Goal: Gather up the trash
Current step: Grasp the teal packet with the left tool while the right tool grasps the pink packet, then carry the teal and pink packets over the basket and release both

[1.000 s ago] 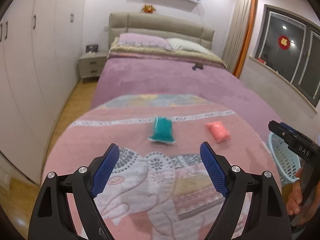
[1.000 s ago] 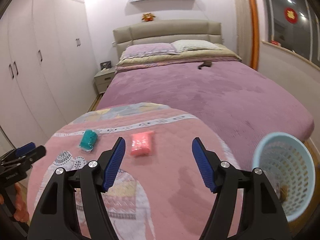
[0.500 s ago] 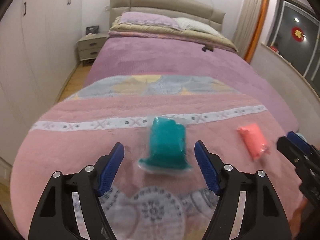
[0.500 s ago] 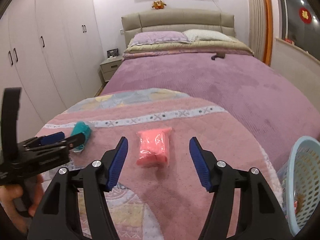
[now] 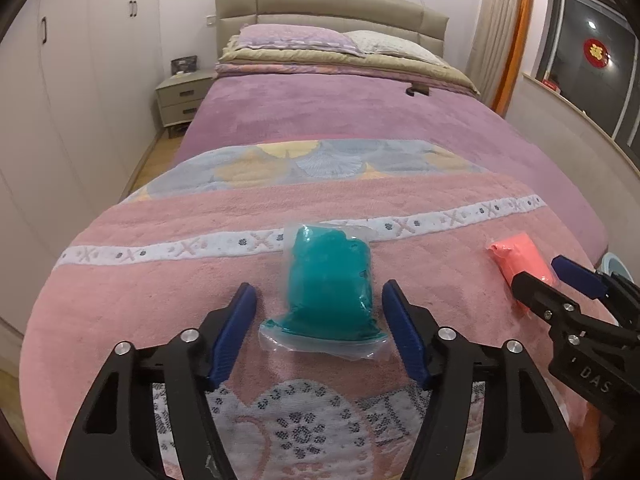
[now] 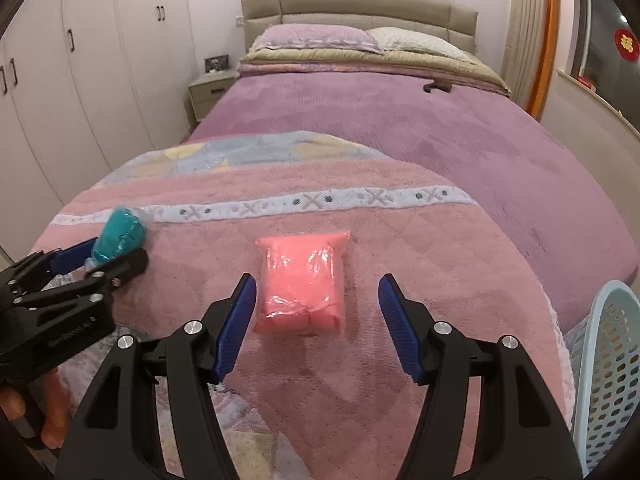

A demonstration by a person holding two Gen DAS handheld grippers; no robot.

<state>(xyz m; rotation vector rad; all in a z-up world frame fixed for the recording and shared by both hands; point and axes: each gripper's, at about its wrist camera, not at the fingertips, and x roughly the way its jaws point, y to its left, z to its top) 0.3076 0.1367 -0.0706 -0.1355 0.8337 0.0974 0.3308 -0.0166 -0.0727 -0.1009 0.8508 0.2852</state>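
1. Two tools are at work over a pink patterned blanket [image 5: 160, 280] spread on the foot of a bed [image 5: 340, 116] with a purple cover.
2. The left tool [image 5: 319, 306] stands wide, its blue pads on either side of a teal packet [image 5: 330, 284] in clear wrap; neither pad touches it in the left wrist view.
3. The teal packet lies flat on the blanket, its far end at the blanket's white band.
4. The right tool [image 6: 317, 298] is also spread wide, with a pink packet [image 6: 302, 284] lying on the blanket between its pads, closer to the left pad; there is a clear gap to the right one.
5. From the left wrist view the right tool [image 5: 554, 276] reaches in from the right edge, over the near end of the pink packet [image 5: 518, 256].
6. A pale blue perforated basket [image 6: 604, 372] stands just beside the bed at the right, below the blanket's edge.
7. A bedside cabinet [image 5: 180, 100] stands left of the headboard, next to white wardrobes [image 6: 80, 80].
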